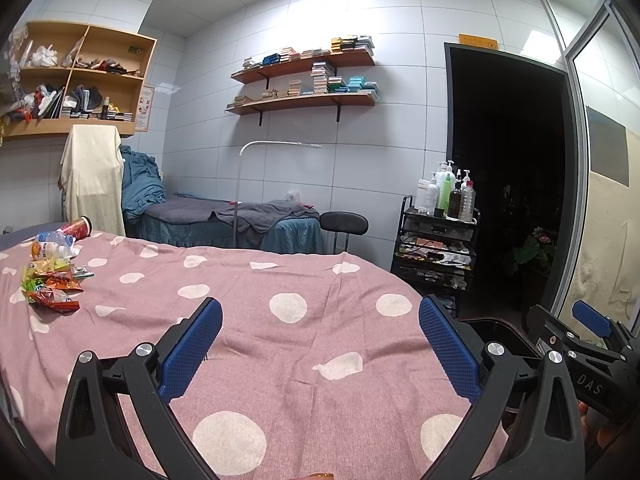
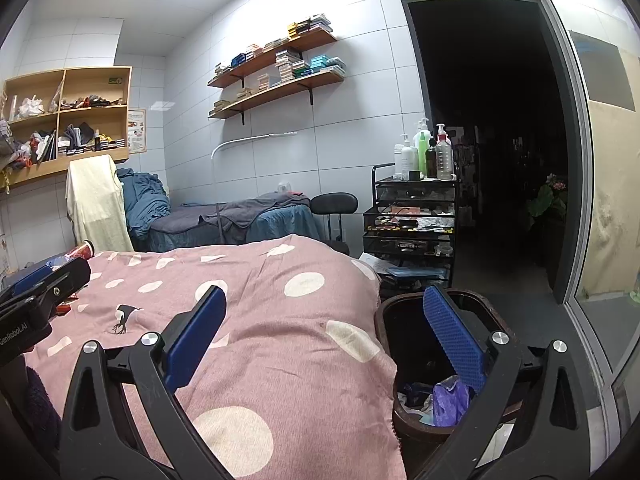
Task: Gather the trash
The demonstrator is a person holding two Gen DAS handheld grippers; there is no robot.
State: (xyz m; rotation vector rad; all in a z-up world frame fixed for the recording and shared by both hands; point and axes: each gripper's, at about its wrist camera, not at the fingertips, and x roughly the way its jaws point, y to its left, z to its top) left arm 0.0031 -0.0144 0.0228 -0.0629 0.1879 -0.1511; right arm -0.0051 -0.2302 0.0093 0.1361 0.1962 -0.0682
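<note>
White tiled walls [image 1: 400, 128] are lit brightly from above. 2 wooden shelves [image 1: 304, 100] are stacked with small boxes. A dark doorway [image 1: 508, 160] is flanked by a black cart [image 1: 436, 240] loaded with bottles. A second bed [image 1: 224, 220] is draped in grey.

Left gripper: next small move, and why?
Probably swing the left gripper toward the wrapper pile at the bed's far left. Its fingers are open and empty over bare blanket, the trash lies untouched, and the bin sits beside the bed under the right gripper.
</note>
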